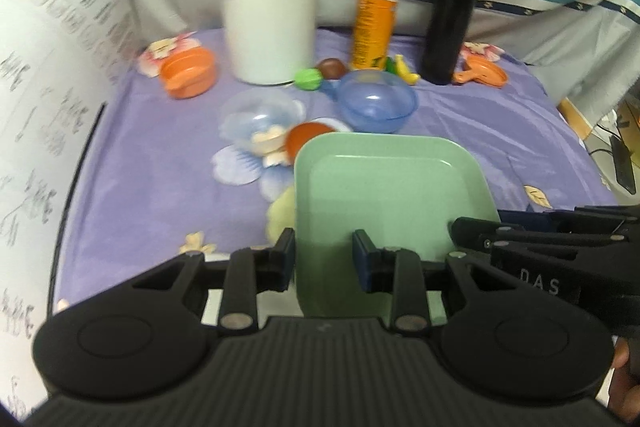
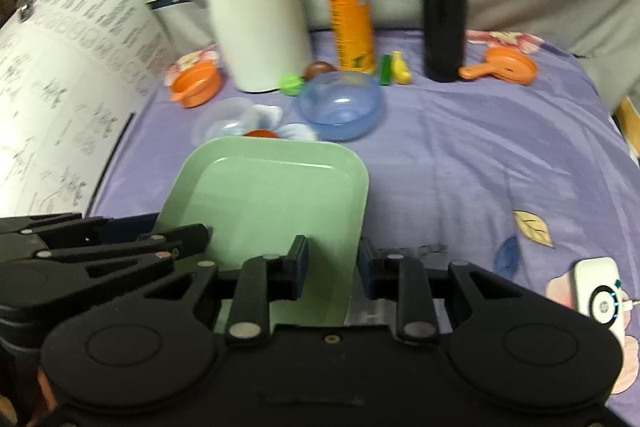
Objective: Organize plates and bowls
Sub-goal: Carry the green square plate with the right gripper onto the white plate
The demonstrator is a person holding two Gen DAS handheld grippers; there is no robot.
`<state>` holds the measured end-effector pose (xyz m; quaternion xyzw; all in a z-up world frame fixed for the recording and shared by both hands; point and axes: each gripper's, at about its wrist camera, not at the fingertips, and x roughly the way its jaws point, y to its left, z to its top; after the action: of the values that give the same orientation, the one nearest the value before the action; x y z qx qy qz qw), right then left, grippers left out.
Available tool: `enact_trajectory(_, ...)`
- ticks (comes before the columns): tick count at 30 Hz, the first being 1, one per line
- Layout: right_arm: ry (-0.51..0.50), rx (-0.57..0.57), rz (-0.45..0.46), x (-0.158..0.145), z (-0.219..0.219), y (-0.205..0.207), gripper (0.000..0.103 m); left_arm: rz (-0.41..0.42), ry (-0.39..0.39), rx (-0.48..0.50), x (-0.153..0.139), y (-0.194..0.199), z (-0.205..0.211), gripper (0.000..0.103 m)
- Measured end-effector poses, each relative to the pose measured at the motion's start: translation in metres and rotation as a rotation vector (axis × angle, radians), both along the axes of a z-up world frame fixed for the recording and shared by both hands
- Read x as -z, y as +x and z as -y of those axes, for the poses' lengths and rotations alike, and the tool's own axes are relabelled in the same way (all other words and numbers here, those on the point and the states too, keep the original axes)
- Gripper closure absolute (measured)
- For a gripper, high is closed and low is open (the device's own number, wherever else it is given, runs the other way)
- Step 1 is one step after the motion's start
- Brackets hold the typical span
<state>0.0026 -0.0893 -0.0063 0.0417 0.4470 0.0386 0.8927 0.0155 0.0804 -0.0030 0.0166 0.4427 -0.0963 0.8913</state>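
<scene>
Pale green square plastic plate (image 1: 384,187) held low over the purple floral bedsheet (image 1: 160,163), near edge between the fingers of both tools: left gripper (image 1: 324,251) straddling the plate's left rim, right gripper (image 2: 334,259) straddling its right rim, jaws of each set apart around the rim, actual pinch not confirmable. Step in hand, as judged: carrying the plate toward the other dishes. Next move likely calls for level transport and a setting-down spot clear of the translucent blue plastic bowl (image 1: 376,99) and the clear plastic bowl (image 1: 260,115) just beyond. Hidden or unclear: small red-brown round item (image 1: 308,137) partly behind the plate's far edge; plate's underside and contact with the sheet unseen; motion blur throughout.
</scene>
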Motion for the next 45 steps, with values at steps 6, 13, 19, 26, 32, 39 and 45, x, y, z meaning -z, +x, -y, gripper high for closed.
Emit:
enact_trajectory(6, 0.009, -0.079, -0.009, -0.003, -0.038, -0.006, 0.076, -0.005, -0.012, -0.048, 0.001, -0.02, -0.045, 0.073)
enact_trajectory(13, -0.001, -0.176, -0.046, 0.007, -0.088, -0.011, 0.076, -0.038, -0.027, -0.106, 0.015, -0.04, -0.094, 0.073)
enact_trajectory(19, -0.011, -0.23, -0.096, 0.025, -0.118, -0.014, 0.076, -0.074, -0.029, -0.127, 0.031, -0.052, -0.122, 0.073)
enact_trajectory(26, -0.017, -0.254, -0.146, 0.043, -0.137, -0.015, 0.076, -0.108, -0.032, -0.13, 0.048, -0.053, -0.132, 0.073)
enact_trajectory(32, -0.02, -0.26, -0.169, 0.049, -0.141, -0.016, 0.075, -0.124, -0.036, -0.126, 0.055, -0.052, -0.136, 0.073)
enact_trajectory(39, -0.019, -0.269, -0.188, 0.055, -0.144, -0.013, 0.075, -0.141, -0.039, -0.132, 0.062, -0.049, -0.14, 0.073)
enact_trajectory(45, 0.011, -0.283, -0.192, 0.056, -0.142, -0.012, 0.061, -0.125, -0.066, -0.156, 0.06, -0.049, -0.147, 0.049)
